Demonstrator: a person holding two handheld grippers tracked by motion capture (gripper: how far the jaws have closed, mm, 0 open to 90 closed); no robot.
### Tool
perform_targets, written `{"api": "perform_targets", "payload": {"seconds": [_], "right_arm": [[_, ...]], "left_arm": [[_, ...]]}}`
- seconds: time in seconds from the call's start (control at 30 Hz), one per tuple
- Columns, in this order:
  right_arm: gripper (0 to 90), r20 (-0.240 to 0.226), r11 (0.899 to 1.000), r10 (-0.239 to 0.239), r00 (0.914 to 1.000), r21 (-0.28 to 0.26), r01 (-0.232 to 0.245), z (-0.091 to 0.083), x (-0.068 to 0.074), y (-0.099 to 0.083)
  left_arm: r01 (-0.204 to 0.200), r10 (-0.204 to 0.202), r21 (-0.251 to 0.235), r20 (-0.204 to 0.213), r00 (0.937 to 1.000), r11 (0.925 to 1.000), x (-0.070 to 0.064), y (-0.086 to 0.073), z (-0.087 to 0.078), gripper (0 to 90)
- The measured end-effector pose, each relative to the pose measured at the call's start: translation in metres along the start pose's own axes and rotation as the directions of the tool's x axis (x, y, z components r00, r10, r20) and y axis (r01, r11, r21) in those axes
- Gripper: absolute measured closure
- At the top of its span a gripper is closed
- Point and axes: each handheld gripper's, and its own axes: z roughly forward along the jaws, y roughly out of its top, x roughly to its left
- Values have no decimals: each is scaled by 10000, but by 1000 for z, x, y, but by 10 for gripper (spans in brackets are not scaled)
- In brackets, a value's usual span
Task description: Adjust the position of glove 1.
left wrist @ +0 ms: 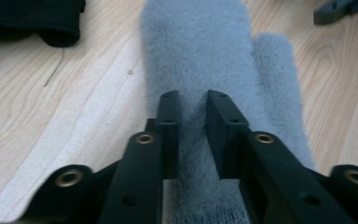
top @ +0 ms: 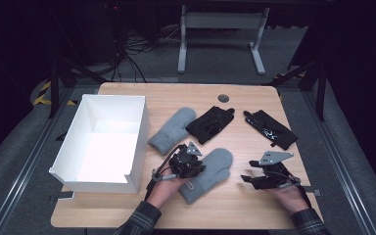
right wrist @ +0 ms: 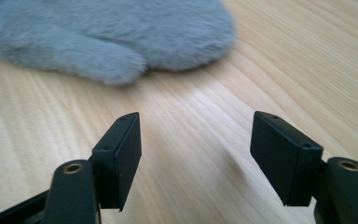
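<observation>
Wooden table (top: pixel 254 88) carrying white box (top: pixel 137 147), left. Left tongs (left wrist: pixel 193 119) pinching fabric of near grey mitten (left wrist: pixel 214 60), centre; right tongs (right wrist: pixel 196 140) gaping, idle. Advice: bunching enough pile before lifting boxward.

Two fuzzy grey mittens (top: pixel 209 172) (top: pixel 172 129), two black gloves, centre (top: pixel 210 123) and upper right with white markings (top: pixel 270 129), white box (top: pixel 73 131) at left, pale wood-grain table (top: pixel 254 103), plaid sleeves (top: pixel 142 220), black grippers (top: pixel 197 168) (top: pixel 245 178).

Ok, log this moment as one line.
left claw: pinching near grey mitten | right claw: open, over bare table | far grey mitten, two black gloves: untouched | white box: holds no gloves
</observation>
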Motion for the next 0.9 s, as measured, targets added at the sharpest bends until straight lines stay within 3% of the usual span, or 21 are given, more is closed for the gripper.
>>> {"api": "perform_targets", "payload": {"seconds": [0.1,0.3,0.53,0.7,0.83,0.87,0.9], "right_arm": [[344,197,9999,163,9997,-50,-162,-1,-6,-4],[330,385,9998,200,9991,19,-201,-1,-9,-5],[271,864,9982,568,9946,126,-581,1,-17,-10],[252,1053,9972,709,9919,162,-730,3,-19,-13],[242,1104,9967,782,9908,148,-803,5,-20,-14],[239,1086,9967,784,9910,115,-801,5,-21,-14],[231,1106,9965,816,9905,101,-833,5,-21,-15]], "left_arm": [[-65,64,81,35,10000,9999,-2,1,-1,871],[-360,355,167,299,9989,9992,-10,1,-6,878],[-841,820,228,806,9934,9962,-25,0,-4,874],[-673,670,44,429,9968,9977,-21,4,-12,745],[-658,658,-122,-10,9978,9978,-14,8,-20,620],[-564,561,-93,-282,9980,9984,-9,11,-22,620],[-492,488,-97,-369,9981,9987,-6,12,-23,563]]}}
